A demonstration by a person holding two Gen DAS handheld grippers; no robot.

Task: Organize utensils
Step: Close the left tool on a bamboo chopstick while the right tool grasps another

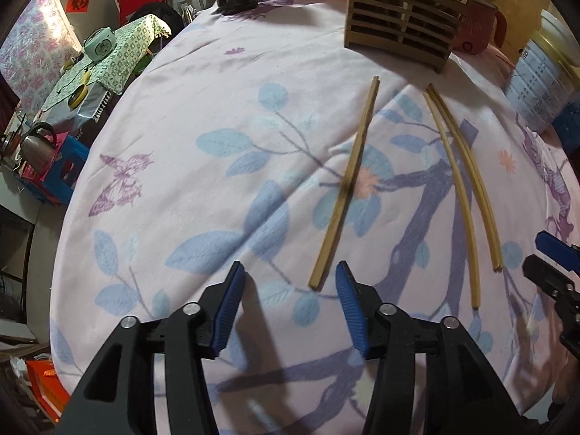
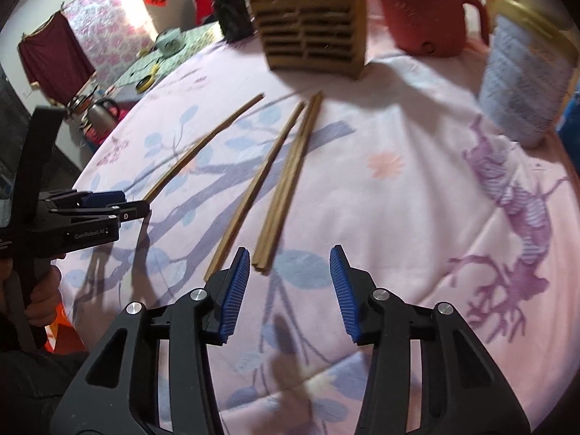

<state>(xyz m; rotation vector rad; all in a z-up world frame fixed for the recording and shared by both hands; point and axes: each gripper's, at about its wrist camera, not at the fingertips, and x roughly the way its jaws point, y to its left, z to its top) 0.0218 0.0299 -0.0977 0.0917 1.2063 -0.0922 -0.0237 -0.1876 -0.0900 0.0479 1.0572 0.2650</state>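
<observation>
— Wooden chopsticks (image 1: 348, 188) lie loose on our floral tablecloth (image 1: 203, 101), and we count 3 bundles. In the left wrist view 1 pair runs from 6 toward 12 o'clock, just right of center. A single stick (image 1: 453, 195) and another pair (image 1: 471, 181) lie further right, at about 3 o'clock.

— And the slatted wooden holder (image 2: 311, 32)?

— It stands at 12 o'clock in the right wrist view, with a few sticks already upright in it. So we judge the sorting begun but far from finished: everything on the cloth is left to move.

— How do our tongs stand?

— Our left gripper (image 1: 288, 304) is about half open with nothing between its pads, and the near end of the left pair lies just ahead of it. Our right gripper (image 2: 290, 290) is also partly open and empty, with the end of the rightmost pair (image 2: 286, 188) lying just in front of its left finger.

— Anything else nearby?

— A red electric pot (image 2: 424, 18) sits at 1 o'clock beside the holder, and a tall tin (image 2: 522, 72) stands at 2 o'clock. Neither blocks our way to the holder.
</observation>
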